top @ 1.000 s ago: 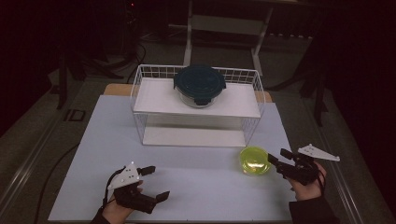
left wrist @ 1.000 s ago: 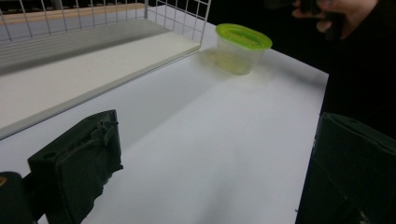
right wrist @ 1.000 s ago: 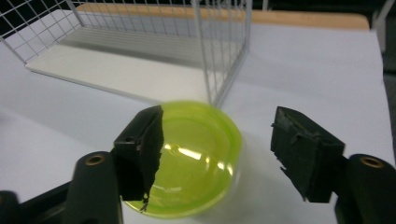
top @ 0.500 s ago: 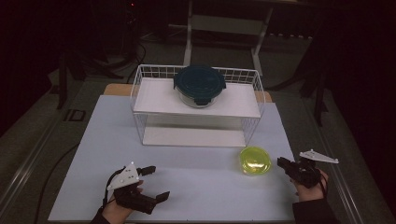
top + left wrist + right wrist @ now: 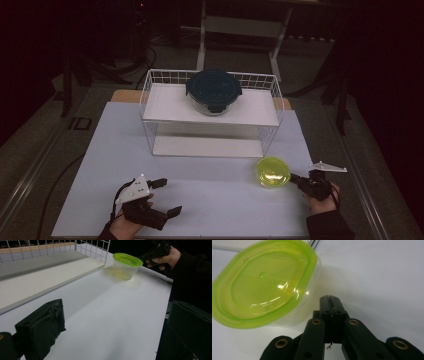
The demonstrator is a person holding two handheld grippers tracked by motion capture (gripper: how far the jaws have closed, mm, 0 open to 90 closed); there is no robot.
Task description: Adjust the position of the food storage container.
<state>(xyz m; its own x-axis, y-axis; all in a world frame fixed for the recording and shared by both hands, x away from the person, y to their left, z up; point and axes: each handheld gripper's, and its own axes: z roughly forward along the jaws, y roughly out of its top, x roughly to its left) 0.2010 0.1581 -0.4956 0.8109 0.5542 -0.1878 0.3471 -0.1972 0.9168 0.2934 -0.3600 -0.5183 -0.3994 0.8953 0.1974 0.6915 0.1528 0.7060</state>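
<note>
High view: white desk, wire rack at its far middle. Dark-lidded bowl sits on the rack's upper shelf. Green-lidded tub stands on the desk off the rack's right front corner. Right tool lies just beside the tub's right side, tips pointing at it. Left tool at the near left, well apart from the tub, jaws wide.

Right gripper view: jaws pressed together, nothing between them; tub just ahead-left, contact unclear.

Left gripper view: jaws apart, bare desk between; tub far ahead.
</note>
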